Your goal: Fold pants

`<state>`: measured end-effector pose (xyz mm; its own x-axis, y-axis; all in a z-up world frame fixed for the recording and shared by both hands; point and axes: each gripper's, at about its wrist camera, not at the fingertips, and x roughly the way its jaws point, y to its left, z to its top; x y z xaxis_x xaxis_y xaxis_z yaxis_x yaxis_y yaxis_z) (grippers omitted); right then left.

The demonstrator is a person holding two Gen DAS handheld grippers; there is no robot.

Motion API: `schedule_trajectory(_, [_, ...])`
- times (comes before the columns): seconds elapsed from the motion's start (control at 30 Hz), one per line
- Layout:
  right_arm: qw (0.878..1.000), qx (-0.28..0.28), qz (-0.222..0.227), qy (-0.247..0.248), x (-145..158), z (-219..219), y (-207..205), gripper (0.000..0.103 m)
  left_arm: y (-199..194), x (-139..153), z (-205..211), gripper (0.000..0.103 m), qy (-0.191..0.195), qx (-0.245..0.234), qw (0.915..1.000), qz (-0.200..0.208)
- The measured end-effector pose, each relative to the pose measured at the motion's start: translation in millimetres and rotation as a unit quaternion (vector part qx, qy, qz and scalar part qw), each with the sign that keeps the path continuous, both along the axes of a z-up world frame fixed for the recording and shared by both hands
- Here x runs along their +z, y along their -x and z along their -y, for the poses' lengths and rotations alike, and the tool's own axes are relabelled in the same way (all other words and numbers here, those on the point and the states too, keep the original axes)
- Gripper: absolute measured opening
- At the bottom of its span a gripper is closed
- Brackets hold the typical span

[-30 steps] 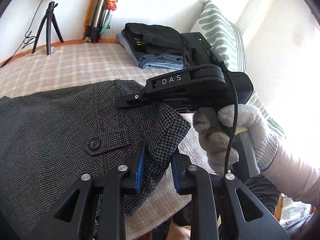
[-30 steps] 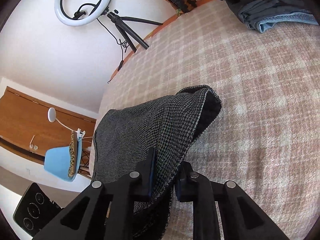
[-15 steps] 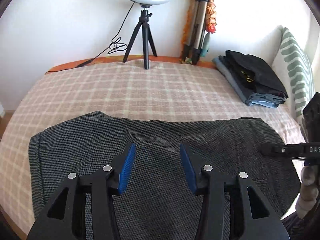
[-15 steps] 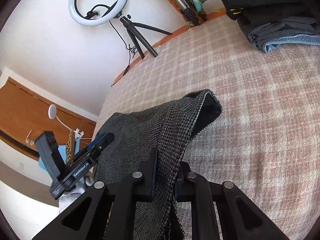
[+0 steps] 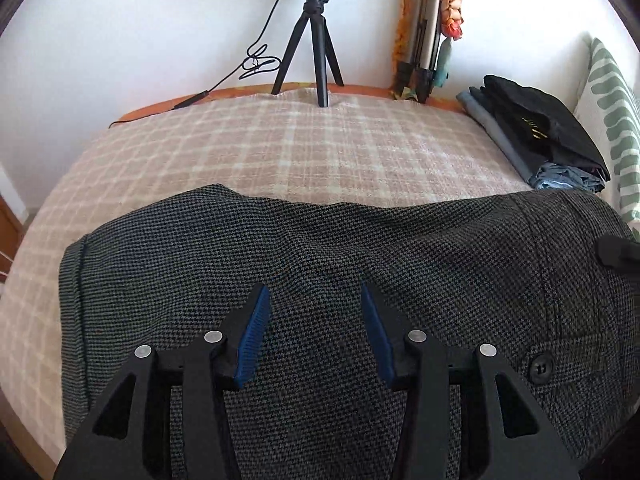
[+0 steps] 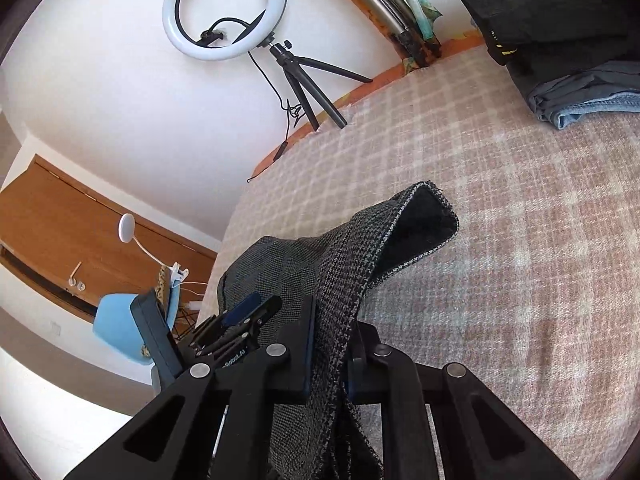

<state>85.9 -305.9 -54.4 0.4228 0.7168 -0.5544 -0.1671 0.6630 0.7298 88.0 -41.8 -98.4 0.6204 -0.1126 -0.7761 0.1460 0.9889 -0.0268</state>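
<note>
Houndstooth grey wool pants [image 5: 320,264] lie on the bed [image 5: 280,148], spread along its near edge with their long axis running side to side, parallel to that edge. One end, with a stitched hem, points toward the bed's left edge; the other end, with a black button [image 5: 540,367] on a pocket flap, points toward the right edge near a green-striped pillow [image 5: 612,120]. The left gripper [image 5: 312,332] hangs over the middle of the cloth, its jaws having just been opening and now standing apart with only flat fabric beneath them, the blue pads [image 5: 252,340] pressing on nothing. The right gripper [image 6: 330,356] has its jaws closed on a fold of the pants, which rises from the bed as a draped ridge; past the jaws an open end of the garment shows its dark lining [image 6: 424,220]. A pile of folded clothes [image 5: 536,136] sits at the far right corner. A ring light [image 6: 224,8] on a tripod [image 5: 316,48] stands at the bed's far edge against the wall.
</note>
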Motion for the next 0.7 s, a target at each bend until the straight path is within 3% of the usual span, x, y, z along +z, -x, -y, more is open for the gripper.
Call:
schedule_trajectory(0.17, [1.0,0.004,0.007,-0.019,10,-4,3,0.009,54,0,0,0.049,-0.012,-0.03,0.9995,-0.001])
schedule_trajectory(0.27, [1.0,0.013,0.017,-0.015,19,-11,11,0.009,65,-20,8,0.05,-0.037,-0.053,0.9977,-0.018])
schedule_trajectory(0.33, [1.0,0.017,0.023,-0.008,24,-17,16,0.009,68,-24,6,0.051,-0.029,-0.049,0.9983,-0.009])
schedule_trajectory(0.53, [0.999,0.016,0.029,-0.009,41,-32,21,0.009,71,2,-22,0.051,0.009,-0.03,0.9995,-0.004])
schedule_trajectory(0.7, [0.998,0.026,0.048,0.009,71,-59,15,0.008,91,16,-59,0.051,-0.016,-0.011,0.9996,0.019])
